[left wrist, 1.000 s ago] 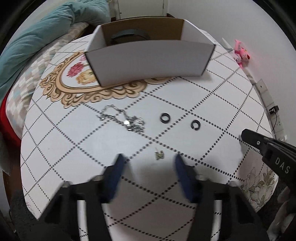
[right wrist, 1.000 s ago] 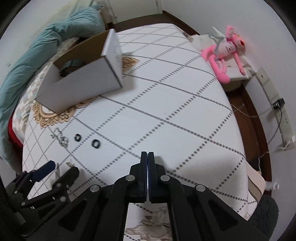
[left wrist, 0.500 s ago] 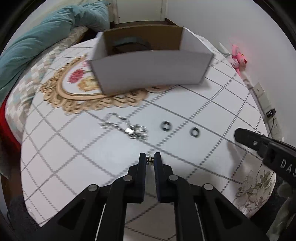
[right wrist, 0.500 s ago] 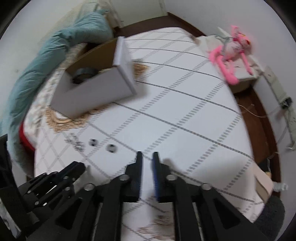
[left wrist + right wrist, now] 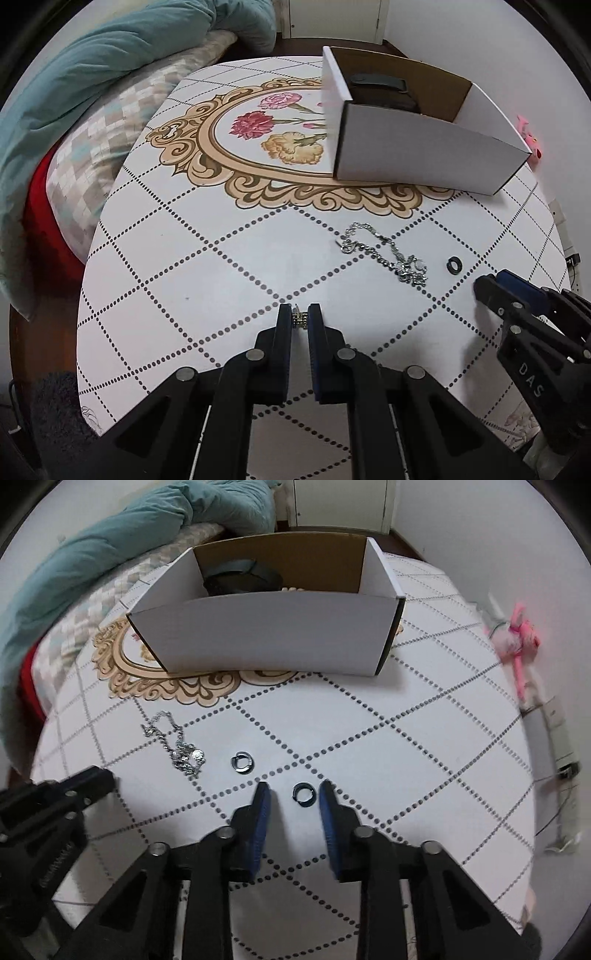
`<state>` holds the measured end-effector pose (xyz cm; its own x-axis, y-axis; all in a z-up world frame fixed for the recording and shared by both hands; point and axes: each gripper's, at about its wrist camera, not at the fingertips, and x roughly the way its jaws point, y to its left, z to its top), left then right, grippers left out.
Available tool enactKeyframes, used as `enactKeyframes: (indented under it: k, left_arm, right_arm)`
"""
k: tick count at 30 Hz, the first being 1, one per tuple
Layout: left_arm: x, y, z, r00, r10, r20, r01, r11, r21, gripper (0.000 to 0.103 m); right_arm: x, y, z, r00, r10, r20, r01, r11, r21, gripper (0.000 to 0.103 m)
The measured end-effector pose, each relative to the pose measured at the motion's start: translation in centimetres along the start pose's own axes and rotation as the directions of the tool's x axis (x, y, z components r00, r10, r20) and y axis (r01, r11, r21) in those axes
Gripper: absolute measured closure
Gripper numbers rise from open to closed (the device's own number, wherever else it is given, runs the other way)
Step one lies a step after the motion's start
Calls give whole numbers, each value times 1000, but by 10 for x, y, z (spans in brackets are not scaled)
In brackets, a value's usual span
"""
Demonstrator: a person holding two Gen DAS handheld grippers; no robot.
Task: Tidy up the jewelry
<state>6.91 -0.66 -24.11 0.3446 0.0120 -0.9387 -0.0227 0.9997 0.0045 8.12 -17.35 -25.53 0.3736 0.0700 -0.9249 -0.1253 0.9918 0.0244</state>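
My left gripper (image 5: 300, 318) is shut on a small gold earring (image 5: 300, 319), held above the table. A silver chain (image 5: 384, 253) lies to its right, also seen in the right wrist view (image 5: 177, 744). My right gripper (image 5: 294, 794) is open, its fingers either side of a dark ring (image 5: 303, 792) on the table. A second dark ring (image 5: 242, 762) lies just left of it, also in the left wrist view (image 5: 454, 265). The white cardboard box (image 5: 266, 635) stands behind, with a dark object inside; it also shows in the left wrist view (image 5: 424, 155).
The round table (image 5: 177, 266) has a dotted diamond pattern and a floral medallion. A teal duvet (image 5: 92, 62) and a checked pillow lie at the left edge. A pink plush toy (image 5: 519, 635) sits off the table's right side.
My left gripper closed on the small earring, lifted it and swung left. My right gripper opened and moved over to straddle the right dark ring.
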Motion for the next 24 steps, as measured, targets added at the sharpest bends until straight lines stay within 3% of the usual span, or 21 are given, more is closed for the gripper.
enactKeyframes:
  k: [1,9,14,20,24]
  left_arm:
    - [1,1,0,1000,-1,-1,1,1000,-1,97]
    - [-1,0,1,1000,-8,0,8,1000,-1,97]
    - [-14,-3,8,999,-37,20,36,999,3,97]
    - [-56,-15,49,984,-156,83,157,988,2,97]
    - [-70,-27,100,967,-233,98,233,972,17,97]
  right_arm:
    - [0,2,0,1000,-6,4,6,1000,-6,89]
    - [-1,2,0,1000,3,18,-3,1000,4,90]
    - [-15,-9,2,997,60,40,-63,996,59,90]
    - [-62,-36,39,977,164,140,-183,973,139,90]
    - [-74,-51,86,960,222,170,-249,956,157,90]
